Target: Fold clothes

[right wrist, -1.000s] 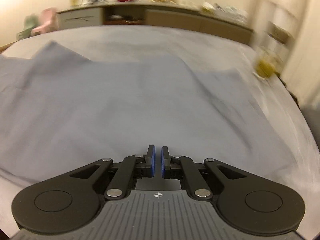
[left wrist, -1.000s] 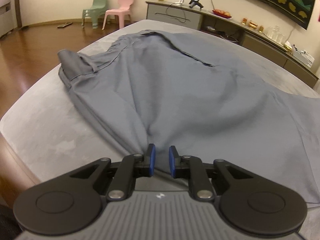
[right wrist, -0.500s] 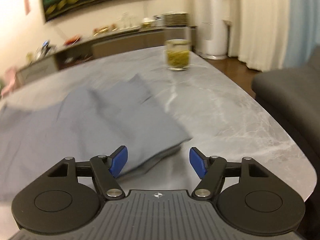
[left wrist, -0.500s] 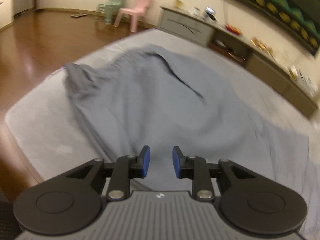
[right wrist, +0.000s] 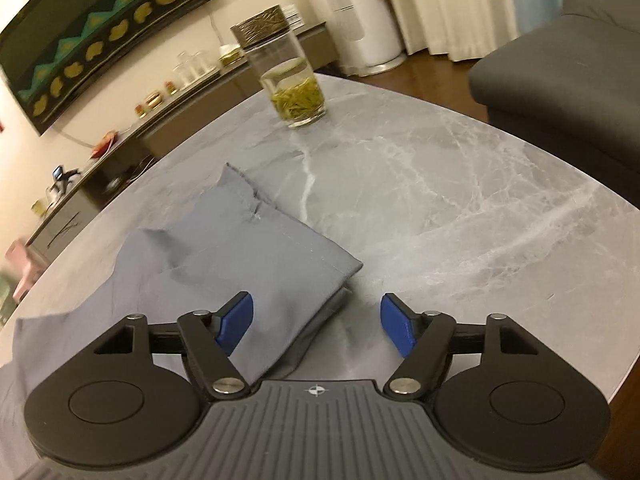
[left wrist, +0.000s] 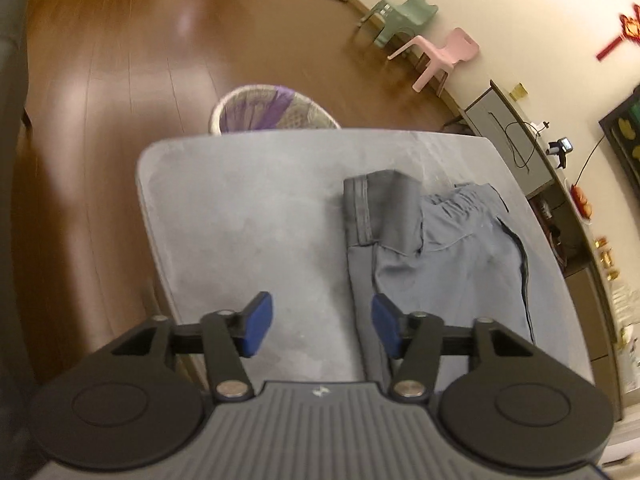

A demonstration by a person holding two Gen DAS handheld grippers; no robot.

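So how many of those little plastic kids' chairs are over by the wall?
2. A green chair stands farther along the wall, and a pink chair sits beside it, nearer the grey cabinet. Others may be out of view.

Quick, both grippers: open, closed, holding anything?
Left gripper: open, just opened, holding nothing beside the grey trousers.
Right gripper: open, just opened, trouser hem below, not gripped.

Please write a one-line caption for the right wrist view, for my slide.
Open right tongs over the folded grey trousers' corner on a marble table, tea jar behind.
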